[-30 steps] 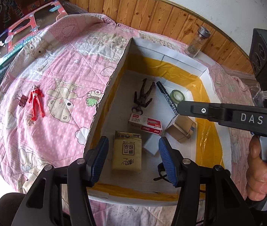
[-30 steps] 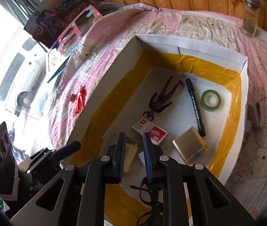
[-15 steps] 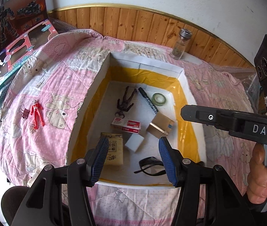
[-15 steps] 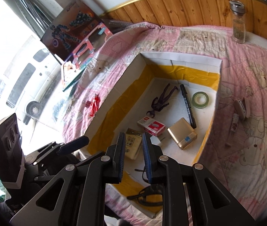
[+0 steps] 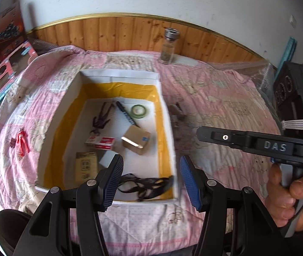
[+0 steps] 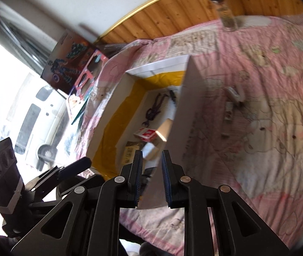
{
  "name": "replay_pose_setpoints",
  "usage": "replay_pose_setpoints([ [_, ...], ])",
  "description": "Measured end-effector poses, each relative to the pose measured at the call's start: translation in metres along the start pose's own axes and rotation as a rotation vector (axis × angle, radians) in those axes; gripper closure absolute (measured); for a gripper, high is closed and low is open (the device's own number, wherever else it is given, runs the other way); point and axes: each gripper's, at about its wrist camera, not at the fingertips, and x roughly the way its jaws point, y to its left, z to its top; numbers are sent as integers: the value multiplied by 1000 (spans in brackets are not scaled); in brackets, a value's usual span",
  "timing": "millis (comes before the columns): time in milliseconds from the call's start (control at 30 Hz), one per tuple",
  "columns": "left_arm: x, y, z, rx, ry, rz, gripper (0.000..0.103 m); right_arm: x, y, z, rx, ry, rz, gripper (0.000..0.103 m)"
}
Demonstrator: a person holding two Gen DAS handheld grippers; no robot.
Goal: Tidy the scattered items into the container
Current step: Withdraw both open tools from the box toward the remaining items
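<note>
Two claws hang empty: left claw [image 5: 150,178] spread wide, right claw [image 6: 150,177] narrowly parted. The box [image 5: 168,128] sits on the bed; approach the stapler [image 6: 234,93] right of it squarely.

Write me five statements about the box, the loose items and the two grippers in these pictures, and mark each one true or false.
1. The green tape roll lies inside the box. True.
2. The red figure lies inside the box. False: it lies on the pink quilt, outside the box's wall.
3. The left gripper is open and holds nothing. True.
4. The glass jar lies on its side. False: it stands upright near the wooden panelling.
5. The right gripper grips the black marker. False: the marker lies in the box.
</note>
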Motion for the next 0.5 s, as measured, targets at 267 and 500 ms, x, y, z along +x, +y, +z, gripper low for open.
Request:
replay_pose_setpoints([
  [267, 23, -58, 9, 84, 37, -82, 46, -15, -51, 3, 59, -27, -65, 83],
  [500, 61, -89, 22, 130, 67, -95, 46, -10, -78, 20, 47, -20, -117, 82],
])
